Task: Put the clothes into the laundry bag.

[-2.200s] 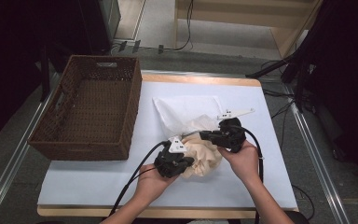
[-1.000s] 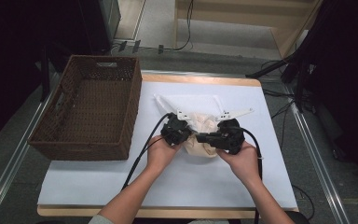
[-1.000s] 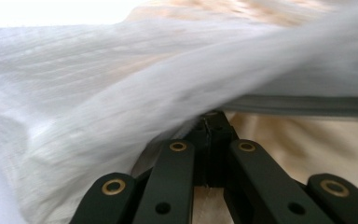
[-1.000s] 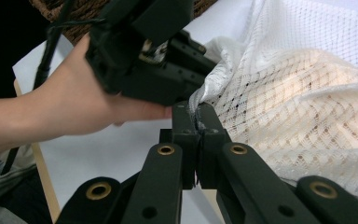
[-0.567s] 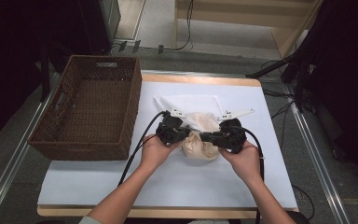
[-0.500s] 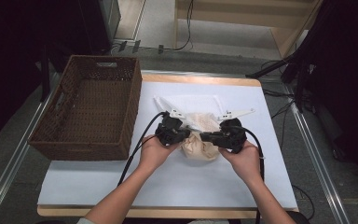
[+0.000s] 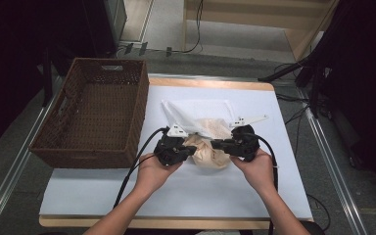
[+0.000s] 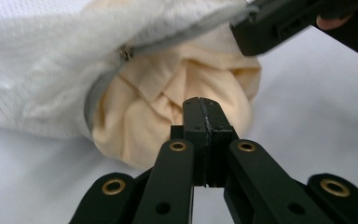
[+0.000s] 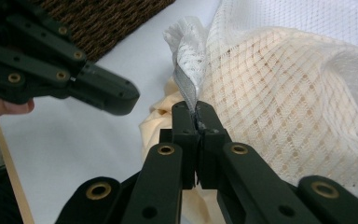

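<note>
Cream crumpled cloth bulges from white mesh bag — soft, lumpy, zippered.

Tool clamped on mesh bag

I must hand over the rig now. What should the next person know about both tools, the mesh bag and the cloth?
Left tool: shut, holds nothing, tips at the cream cloth.
Right tool: shut on the zipper edge of the mesh bag.
Bag lies mid-table on the white sheet, basket to its left.
Done: cloth partly inside the bag.
Left: push the rest in; the zipper looks open; the basket probably comes last.
</note>
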A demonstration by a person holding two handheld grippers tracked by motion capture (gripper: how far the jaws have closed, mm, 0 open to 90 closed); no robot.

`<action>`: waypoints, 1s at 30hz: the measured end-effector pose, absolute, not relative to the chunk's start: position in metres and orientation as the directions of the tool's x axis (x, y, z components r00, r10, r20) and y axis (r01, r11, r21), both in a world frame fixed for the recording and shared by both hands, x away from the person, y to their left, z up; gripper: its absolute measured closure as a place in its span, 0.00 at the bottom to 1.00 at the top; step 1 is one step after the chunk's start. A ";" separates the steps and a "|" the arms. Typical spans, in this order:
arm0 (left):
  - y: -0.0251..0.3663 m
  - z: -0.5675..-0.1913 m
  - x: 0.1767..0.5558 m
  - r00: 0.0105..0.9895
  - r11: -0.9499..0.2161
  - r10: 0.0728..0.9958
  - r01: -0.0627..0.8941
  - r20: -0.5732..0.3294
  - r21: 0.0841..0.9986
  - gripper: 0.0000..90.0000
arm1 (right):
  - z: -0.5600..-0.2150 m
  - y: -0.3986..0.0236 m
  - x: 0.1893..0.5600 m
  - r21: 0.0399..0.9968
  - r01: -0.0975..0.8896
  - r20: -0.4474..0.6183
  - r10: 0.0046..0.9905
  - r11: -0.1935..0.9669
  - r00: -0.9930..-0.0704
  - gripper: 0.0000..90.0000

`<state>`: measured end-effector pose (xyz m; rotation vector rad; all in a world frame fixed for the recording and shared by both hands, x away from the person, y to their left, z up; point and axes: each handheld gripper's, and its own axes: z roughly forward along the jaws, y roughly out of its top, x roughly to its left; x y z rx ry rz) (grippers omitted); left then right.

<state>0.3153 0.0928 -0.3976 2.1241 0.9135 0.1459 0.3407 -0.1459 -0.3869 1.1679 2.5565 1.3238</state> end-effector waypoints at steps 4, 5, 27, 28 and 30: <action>0.097 -0.410 0.306 0.727 -0.416 0.659 0.564 -0.191 0.714 1.00 | -0.387 -0.149 0.341 0.717 0.605 0.293 0.637 0.347 -0.713 0.99; 0.097 -0.417 0.303 0.722 -0.416 0.663 0.576 -0.199 0.704 1.00 | -0.387 -0.149 0.341 0.717 0.606 0.295 0.637 0.345 -0.712 0.99; 0.050 -0.473 0.301 0.721 -0.450 0.672 0.580 -0.170 0.680 1.00 | -0.385 -0.148 0.344 0.720 0.602 0.290 0.638 0.346 -0.713 0.99; 0.047 -0.473 0.303 0.720 -0.442 0.673 0.575 -0.170 0.688 1.00 | -0.386 -0.148 0.344 0.720 0.601 0.289 0.637 0.347 -0.714 0.99; 0.045 -0.473 0.305 0.722 -0.441 0.672 0.571 -0.167 0.692 1.00 | -0.386 -0.148 0.344 0.718 0.603 0.290 0.638 0.348 -0.713 0.99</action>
